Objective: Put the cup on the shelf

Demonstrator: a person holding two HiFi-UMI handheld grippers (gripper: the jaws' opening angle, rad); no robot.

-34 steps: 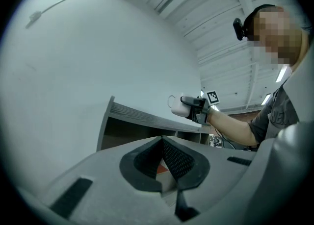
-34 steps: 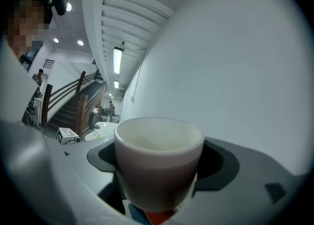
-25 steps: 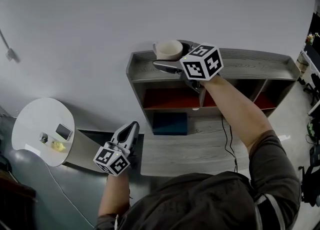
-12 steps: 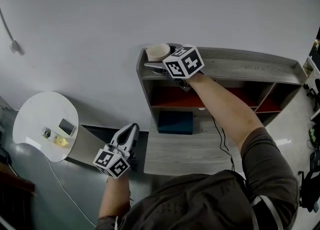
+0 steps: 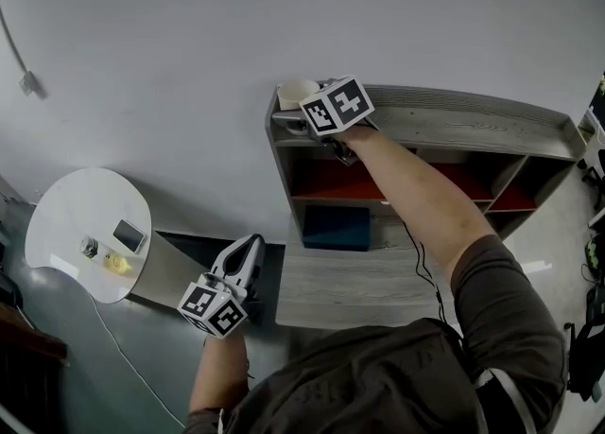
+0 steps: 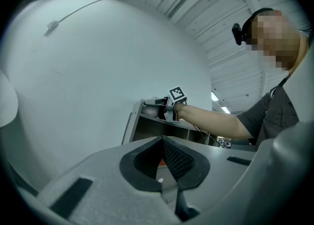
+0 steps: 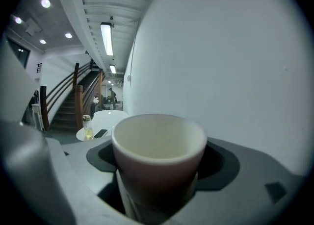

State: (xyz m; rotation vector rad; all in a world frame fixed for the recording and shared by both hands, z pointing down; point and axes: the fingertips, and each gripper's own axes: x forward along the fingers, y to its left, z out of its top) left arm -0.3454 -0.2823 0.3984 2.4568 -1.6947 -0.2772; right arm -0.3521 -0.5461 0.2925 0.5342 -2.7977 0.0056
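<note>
Right gripper view: upright cup (image 7: pixel 158 170) snug between the right gripper's (image 5: pixel 304 116) jaws

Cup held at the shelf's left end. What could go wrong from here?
The cup sits in the right gripper at the far left end of the shelf top; set down too near that end, it could tip off. The wall is close behind, so pushing further could knock the cup. Whether its base rests on the shelf is not visible; opening early could drop it.

White round table (image 5: pixel 83 201); phone (image 5: pixel 129 235)
</note>
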